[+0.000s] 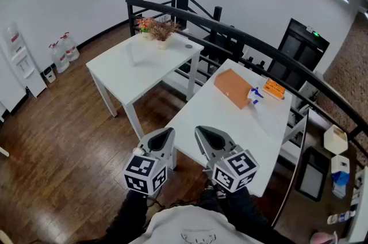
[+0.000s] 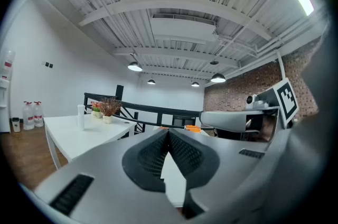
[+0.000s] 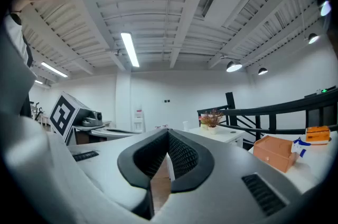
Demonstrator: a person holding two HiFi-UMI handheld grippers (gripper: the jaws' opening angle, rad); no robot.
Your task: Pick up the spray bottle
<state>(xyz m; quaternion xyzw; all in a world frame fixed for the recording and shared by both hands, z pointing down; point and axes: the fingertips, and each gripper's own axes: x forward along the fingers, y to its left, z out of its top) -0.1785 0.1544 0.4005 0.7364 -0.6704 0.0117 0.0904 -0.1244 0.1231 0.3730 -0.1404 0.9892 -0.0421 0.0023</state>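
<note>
The left gripper [image 2: 168, 132] is keeping its ribbed pads [image 2: 182, 151] pressed together at the tips, with nothing sitting between them. The right gripper [image 3: 168, 133] is doing the same: its dark pads [image 3: 181, 157] are meeting at the front and gripping nothing. In the head view the two are hovering side by side at the near end of the long white table [image 1: 230, 128], the left gripper [image 1: 168, 132] hanging just off the table's near left edge above the wooden floor [image 1: 57, 122], and the right gripper [image 1: 200, 130] reaching over its near corner.

The spray bottle [image 1: 255, 95], white with a blue head, is lying on the far half of that table, well apart from both grippers; the right gripper view is catching it too [image 3: 299, 147]. A brown box [image 1: 233, 87] is sitting on the table just beside the bottle, and an orange pack [image 1: 274, 89] is resting closer to the table's far edge. Off the table's far left corner a second white table [image 1: 144, 64] is carrying a small potted plant [image 1: 163, 34], and a black railing [image 1: 230, 30] is running along behind the long table.
</note>
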